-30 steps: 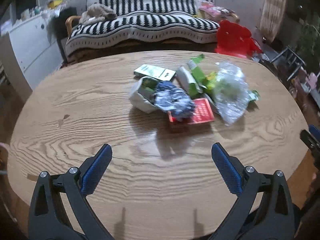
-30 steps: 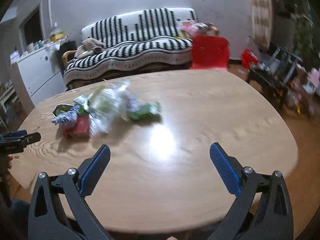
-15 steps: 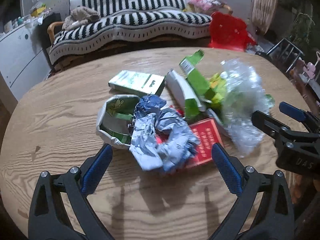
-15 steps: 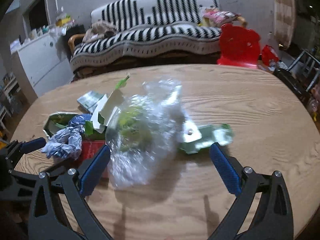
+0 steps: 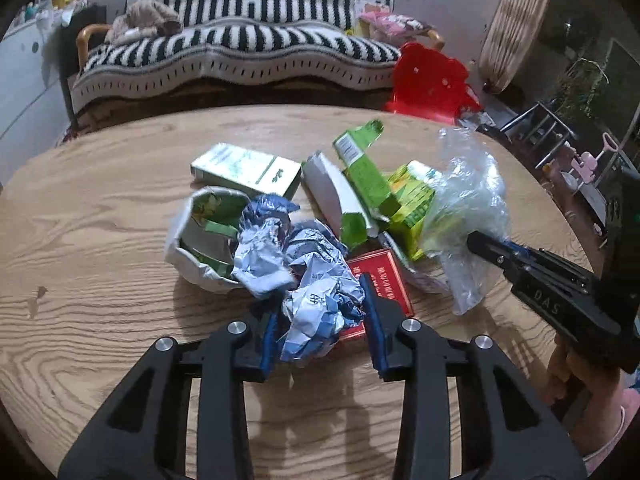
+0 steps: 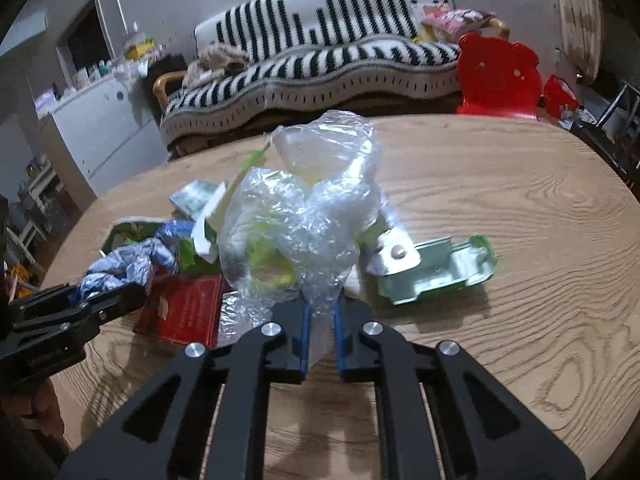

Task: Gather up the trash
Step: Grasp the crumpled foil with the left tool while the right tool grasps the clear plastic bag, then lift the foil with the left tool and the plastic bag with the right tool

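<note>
Blue-white crumpled paper wad (image 5: 316,312) at near edge of trash pile, centre of oval wood-grain table (image 5: 100,232); pinched betw. blue pads of left gripper (image 5: 320,328), jaws just closed in on it. Clear crinkled plastic bag (image 6: 304,216) on right side of pile, its lower tail clamped in right gripper (image 6: 320,328), jaws just closed, nearly together. Red flat packet (image 6: 180,308) under wad, partly covered. Torn green carton (image 5: 360,176) and white-green box (image 5: 246,170) behind; flattened pale-green carton (image 6: 436,272) lying right of bag. Beyond table: striped sofa (image 5: 248,52), red plastic chair (image 6: 500,76), white cabinet (image 6: 104,128) at left.
</note>
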### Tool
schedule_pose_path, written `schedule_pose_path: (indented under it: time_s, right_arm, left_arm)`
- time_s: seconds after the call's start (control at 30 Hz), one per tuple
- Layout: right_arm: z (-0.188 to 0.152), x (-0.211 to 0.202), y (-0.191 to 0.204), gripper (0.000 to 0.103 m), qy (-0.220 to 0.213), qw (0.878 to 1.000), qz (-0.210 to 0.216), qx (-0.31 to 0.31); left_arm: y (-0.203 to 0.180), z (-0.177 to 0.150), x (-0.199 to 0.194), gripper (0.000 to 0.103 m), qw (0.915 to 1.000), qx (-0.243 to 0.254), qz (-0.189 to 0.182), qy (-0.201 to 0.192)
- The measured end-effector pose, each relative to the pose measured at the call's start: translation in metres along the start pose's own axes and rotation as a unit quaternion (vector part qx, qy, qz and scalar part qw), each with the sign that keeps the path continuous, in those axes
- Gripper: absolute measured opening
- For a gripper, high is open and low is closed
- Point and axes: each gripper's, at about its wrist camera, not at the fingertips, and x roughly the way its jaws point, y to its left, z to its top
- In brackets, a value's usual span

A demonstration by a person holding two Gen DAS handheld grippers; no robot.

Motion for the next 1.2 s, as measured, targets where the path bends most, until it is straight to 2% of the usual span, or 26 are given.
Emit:
schedule_pose_path:
  time_s: [0.17,0.27,0.53,1.2]
  right_arm:
    - [-0.001,-0.018,-0.012,0.009,-0.035,0.999,-0.008,0.012]
    - [-0.005,-0.024,-0.018,0.009,-0.043,0.999,-0.014,0.015]
    - [-0.010,-0.022,-0.029,0.009,-0.033,0.999,-0.017,0.027]
    - [-0.013,-0.016,-0.023,0.009,-0.016,1.000,-0.012,0.013]
  left_arm:
    - [-0.002,-0.002,-0.020,0.035,0.9996,0.003,0.006,-0.028]
    - [-0.004,-0.003,-0.023,0.035,0.9995,0.005,0.002,-0.030]
    - [-0.007,-0.008,-0.021,0.035,0.9997,0.012,-0.003,-0.020]
    - [-0.016,-0.011,-0.013,0.035,0.9997,0.023,-0.009,-0.008]
